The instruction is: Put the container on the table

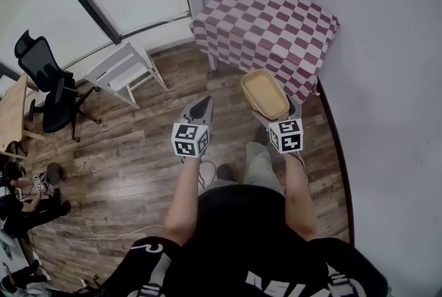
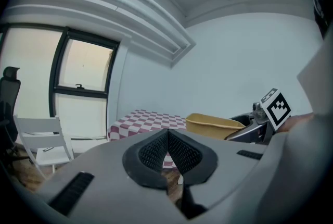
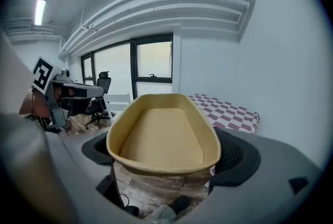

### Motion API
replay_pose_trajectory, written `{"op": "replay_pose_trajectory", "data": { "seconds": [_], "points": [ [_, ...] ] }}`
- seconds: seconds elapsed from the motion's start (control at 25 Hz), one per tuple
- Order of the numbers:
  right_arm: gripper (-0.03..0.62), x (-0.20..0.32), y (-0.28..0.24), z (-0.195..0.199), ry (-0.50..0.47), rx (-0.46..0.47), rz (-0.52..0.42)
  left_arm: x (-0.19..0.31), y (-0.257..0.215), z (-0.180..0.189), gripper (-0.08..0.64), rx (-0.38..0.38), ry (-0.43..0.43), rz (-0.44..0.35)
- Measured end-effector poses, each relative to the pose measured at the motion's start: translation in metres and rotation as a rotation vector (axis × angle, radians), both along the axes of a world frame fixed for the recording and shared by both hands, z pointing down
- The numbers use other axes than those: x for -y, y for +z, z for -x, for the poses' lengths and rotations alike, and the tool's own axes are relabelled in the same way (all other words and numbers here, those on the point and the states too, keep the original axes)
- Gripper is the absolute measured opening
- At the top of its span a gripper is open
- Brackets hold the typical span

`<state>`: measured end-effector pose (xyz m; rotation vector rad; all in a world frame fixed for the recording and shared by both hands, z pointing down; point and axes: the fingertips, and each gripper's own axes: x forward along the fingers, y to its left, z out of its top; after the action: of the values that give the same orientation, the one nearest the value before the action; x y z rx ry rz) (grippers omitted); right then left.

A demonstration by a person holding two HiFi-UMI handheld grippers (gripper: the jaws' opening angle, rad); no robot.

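Right claw (image 3: 166, 151) grasps the tan container (image 1: 264, 92) over the wood floor (image 1: 131, 164). Checkered bench (image 1: 266, 19) at 12 o'clock. Left claw (image 2: 167, 137) clenched, empty, at 9 o'clock.

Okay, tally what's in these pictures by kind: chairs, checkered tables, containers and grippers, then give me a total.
Chairs: 2, a white chair and a black office chair
Checkered tables: 1, the checkered table
Containers: 1, the yellow container
Grippers: 2, the left gripper and the right gripper
Total: 6
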<state>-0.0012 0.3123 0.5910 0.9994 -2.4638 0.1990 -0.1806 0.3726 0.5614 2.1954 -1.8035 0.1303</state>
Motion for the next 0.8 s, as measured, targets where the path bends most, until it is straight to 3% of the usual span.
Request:
{"op": "replay_pose_trajectory", "data": {
  "seconds": [0.28,0.8],
  "points": [
    [0.555,0.029,0.0,0.015,-0.014,0.011,0.003,0.029,-0.003,0.011,0.026,0.01,-0.008,-0.007],
    [0.555,0.132,0.002,0.021,0.005,0.009,0.02,0.141,-0.004,0.013,0.026,0.011,0.032,0.0]
  ]
}}
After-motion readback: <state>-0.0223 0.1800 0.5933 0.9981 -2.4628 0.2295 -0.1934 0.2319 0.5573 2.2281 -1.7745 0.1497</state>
